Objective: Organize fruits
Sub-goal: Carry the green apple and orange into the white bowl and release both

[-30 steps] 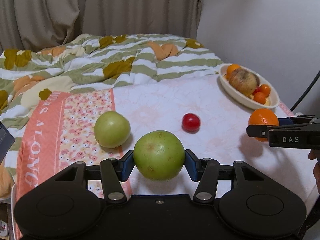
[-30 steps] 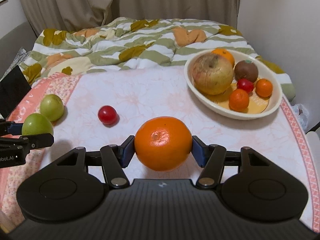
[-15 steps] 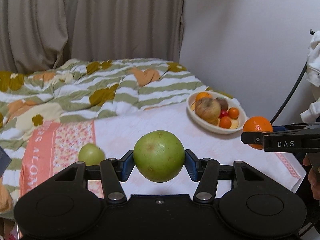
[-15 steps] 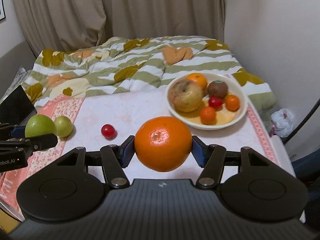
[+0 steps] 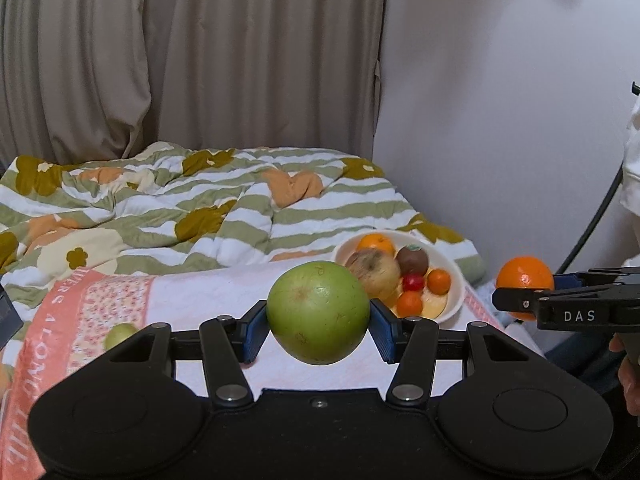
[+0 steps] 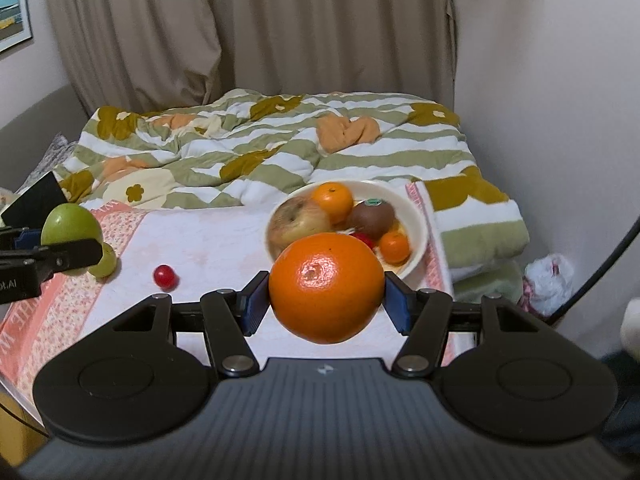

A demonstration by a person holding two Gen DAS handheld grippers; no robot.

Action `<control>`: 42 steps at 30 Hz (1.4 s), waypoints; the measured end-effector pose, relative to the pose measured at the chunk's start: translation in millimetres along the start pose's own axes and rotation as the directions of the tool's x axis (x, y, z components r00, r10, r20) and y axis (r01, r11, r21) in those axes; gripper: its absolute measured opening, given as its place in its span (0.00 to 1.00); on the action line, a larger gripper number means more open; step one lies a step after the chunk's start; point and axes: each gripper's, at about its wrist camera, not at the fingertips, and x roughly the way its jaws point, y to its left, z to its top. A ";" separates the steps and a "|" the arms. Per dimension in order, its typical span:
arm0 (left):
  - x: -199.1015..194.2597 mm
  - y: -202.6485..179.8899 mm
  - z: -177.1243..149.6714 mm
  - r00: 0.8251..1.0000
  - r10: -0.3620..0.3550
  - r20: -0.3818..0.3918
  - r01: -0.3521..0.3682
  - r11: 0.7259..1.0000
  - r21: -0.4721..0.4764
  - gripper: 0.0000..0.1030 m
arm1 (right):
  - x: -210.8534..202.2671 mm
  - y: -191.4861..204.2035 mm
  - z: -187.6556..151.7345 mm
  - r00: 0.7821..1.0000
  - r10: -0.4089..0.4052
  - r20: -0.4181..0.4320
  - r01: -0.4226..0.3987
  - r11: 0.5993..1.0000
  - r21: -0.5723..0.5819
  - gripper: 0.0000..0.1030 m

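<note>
My left gripper (image 5: 318, 322) is shut on a large green apple (image 5: 318, 312) and holds it high above the table; the apple also shows in the right wrist view (image 6: 70, 224). My right gripper (image 6: 326, 306) is shut on a big orange (image 6: 326, 288), also held in the air, which shows at the right of the left wrist view (image 5: 524, 286). A white bowl (image 6: 418, 232) at the table's far right holds a brownish apple (image 6: 298, 222), a kiwi, small oranges and a red fruit. A second green apple (image 6: 104, 262) and a small red fruit (image 6: 164, 276) lie on the cloth.
The table has a white and pink floral cloth (image 6: 224, 248). Behind it lies a bed with a green striped quilt (image 6: 280, 156). A wall is close on the right, with a cable (image 6: 600, 276) and a plastic bag (image 6: 550, 280) on the floor. A dark object (image 6: 38, 200) sits at the left.
Both grippers have lifted and drawn back from the table with their fruits still held. The bowl and loose fruits now look smaller and farther away.
</note>
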 end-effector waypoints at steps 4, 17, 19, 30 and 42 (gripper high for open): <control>12.7 -27.3 4.7 1.000 0.015 0.003 -0.015 1.000 -0.023 0.56 | 5.3 -32.6 8.6 1.000 0.031 0.000 -0.031 0.999 -0.034 0.73; 84.6 -89.7 10.0 0.998 0.007 -0.058 -0.007 1.000 0.005 0.56 | 44.3 -101.5 29.7 0.998 0.063 -0.020 -0.064 0.996 -0.057 0.73; 99.3 -94.1 8.3 0.997 -0.001 -0.074 0.002 1.000 0.013 0.56 | 52.5 -106.3 29.7 0.998 0.062 -0.030 -0.064 0.997 -0.046 0.73; 162.9 -95.0 -9.7 0.991 0.040 -0.125 -0.027 0.994 0.103 0.56 | 88.3 -113.4 23.1 0.997 0.042 -0.068 -0.042 0.999 -0.009 0.73; 157.5 -80.6 0.0 0.995 0.031 -0.098 -0.026 0.998 0.056 1.00 | 93.9 -106.6 28.2 0.998 0.016 -0.069 -0.015 1.000 0.014 0.73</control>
